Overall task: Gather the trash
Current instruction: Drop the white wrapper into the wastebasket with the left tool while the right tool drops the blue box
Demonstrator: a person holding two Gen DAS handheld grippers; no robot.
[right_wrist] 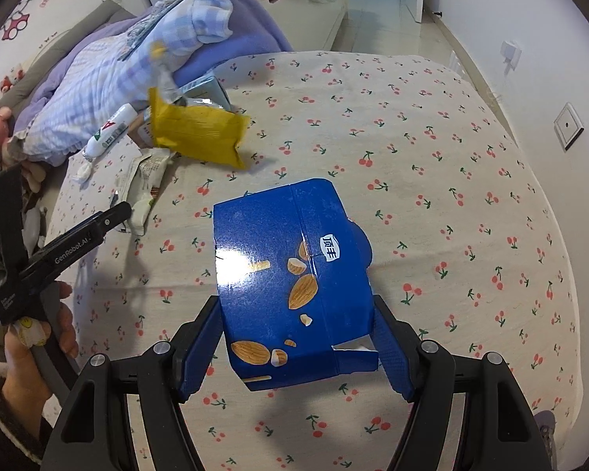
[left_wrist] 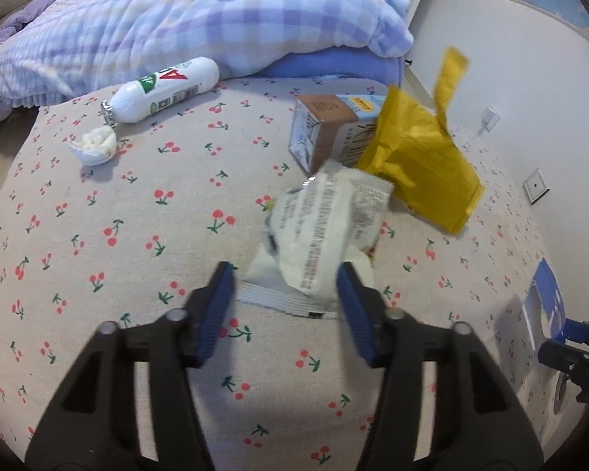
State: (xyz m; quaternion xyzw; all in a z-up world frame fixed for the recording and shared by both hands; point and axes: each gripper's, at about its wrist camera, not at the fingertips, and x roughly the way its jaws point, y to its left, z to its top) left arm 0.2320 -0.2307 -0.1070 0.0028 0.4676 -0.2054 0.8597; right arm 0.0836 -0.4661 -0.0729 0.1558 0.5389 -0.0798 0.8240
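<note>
In the left wrist view my left gripper [left_wrist: 286, 274] points down at the cherry-print bed sheet [left_wrist: 137, 235]. A crumpled white wrapper [left_wrist: 326, 227] lies between its blue fingers; the right one touches it, while the left one stands just clear. My right gripper [right_wrist: 296, 306] is shut on a blue carton printed with almonds [right_wrist: 294, 274] and holds it above the sheet. More trash lies further back: a yellow packet [left_wrist: 420, 157], a brown and white carton [left_wrist: 326, 129], a white bottle [left_wrist: 165, 88] and a crumpled tissue [left_wrist: 94, 143].
A lilac checked blanket [left_wrist: 176, 27] is heaped at the head of the bed, behind the bottle. The wall with sockets [right_wrist: 567, 125] runs along the bed's right side. A person's hand [right_wrist: 31, 353] grips the left tool's handle at the bed's left edge.
</note>
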